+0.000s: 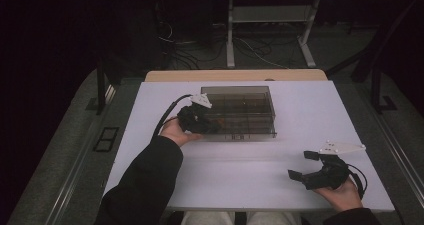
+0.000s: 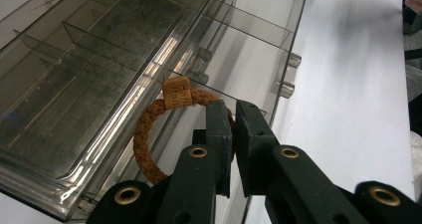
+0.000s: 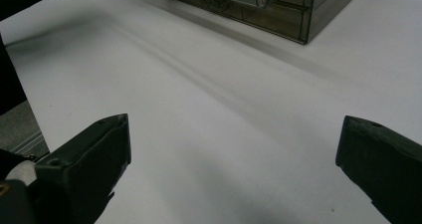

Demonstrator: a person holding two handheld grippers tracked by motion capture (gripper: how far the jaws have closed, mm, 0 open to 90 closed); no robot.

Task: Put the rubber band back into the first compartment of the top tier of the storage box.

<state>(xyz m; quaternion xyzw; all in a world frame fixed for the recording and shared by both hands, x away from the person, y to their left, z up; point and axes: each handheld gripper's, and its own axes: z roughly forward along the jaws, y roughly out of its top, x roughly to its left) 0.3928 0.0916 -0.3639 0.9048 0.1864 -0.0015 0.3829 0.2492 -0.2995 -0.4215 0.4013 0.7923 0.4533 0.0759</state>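
Dark floor and cables filled the upper part of the high view, above a white table (image 1: 300, 115); left of centre there, the left gripper (image 1: 212, 126) reached to the near left corner of a smoky clear compartment box (image 1: 250, 92); in the left gripper view, a brown braided cord ring (image 2: 144, 139) with a small tan tag (image 2: 177, 93) hung at centre, against the box's edge; its right side sat pinched between the nearly closed jaws; at lower right of the high view, the right gripper (image 1: 302, 165) rested with jaws spread wide, holding nothing.
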